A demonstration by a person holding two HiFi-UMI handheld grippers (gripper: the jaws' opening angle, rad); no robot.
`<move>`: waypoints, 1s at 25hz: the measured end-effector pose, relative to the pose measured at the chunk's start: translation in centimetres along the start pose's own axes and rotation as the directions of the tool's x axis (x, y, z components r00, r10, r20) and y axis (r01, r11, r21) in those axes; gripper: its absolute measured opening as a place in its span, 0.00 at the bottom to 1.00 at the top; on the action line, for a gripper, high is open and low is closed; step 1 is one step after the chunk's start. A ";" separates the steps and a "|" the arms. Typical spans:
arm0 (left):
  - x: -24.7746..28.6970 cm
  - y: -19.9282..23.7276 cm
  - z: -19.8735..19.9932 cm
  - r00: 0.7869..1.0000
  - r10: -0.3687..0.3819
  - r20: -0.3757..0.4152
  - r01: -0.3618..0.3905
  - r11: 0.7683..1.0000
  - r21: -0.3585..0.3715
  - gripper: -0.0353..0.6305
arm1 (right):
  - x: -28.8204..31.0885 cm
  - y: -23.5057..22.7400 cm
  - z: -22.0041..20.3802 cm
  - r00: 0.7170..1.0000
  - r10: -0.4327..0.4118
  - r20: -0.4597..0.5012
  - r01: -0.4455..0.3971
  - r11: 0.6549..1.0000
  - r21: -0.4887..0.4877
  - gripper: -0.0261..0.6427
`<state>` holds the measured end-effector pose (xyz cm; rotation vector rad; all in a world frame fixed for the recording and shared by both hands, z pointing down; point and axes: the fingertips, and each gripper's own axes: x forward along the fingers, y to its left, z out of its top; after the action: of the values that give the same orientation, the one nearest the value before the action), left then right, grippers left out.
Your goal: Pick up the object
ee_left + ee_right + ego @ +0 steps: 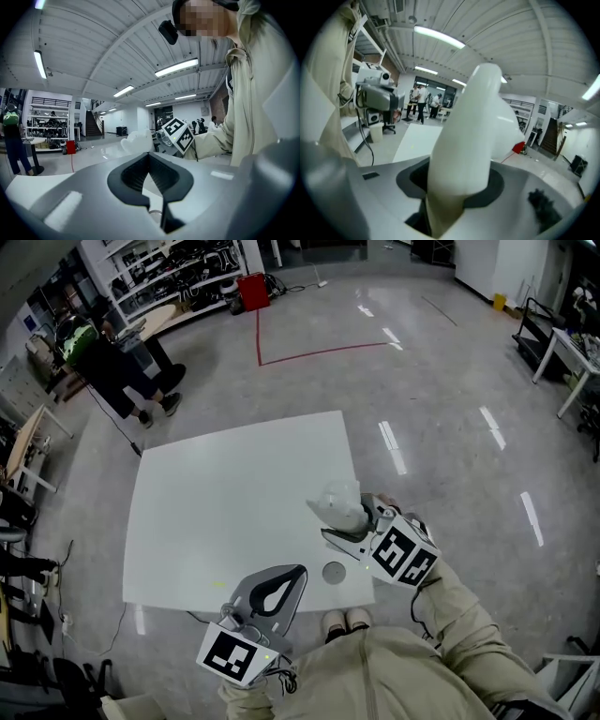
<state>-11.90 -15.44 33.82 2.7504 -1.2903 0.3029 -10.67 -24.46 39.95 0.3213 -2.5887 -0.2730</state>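
While the right gripper point(334, 523) (b/w marker cube point(403, 554)) clamps the white object point(339, 502), obj sticks out past its jaws, over the table point(206, 512). Left gripper point(298, 571): jaws together, empty.

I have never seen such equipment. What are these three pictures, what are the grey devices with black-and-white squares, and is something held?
There is no robot here. A person holds a two-jaw hand tool, a gripper, in each hand. One picture comes from a camera on the person's head, looking down at a white table. The other two come from cameras riding on the grippers. The right gripper is closed on a white object, held above the table. The left gripper is shut with nothing in it. A small grey disc lies on the table. The squared cubes are parts of the grippers.
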 end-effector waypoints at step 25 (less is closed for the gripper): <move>1.5 -6.8 -0.4 0.999 -0.019 -0.036 0.019 1.000 0.000 0.06 | -10.0 2.9 -0.7 0.962 -0.178 0.207 0.128 0.964 0.233 0.30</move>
<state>-5.81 -12.18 34.58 2.7426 -1.2552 0.3496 -2.37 -19.00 36.63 0.6045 -2.8296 -0.0812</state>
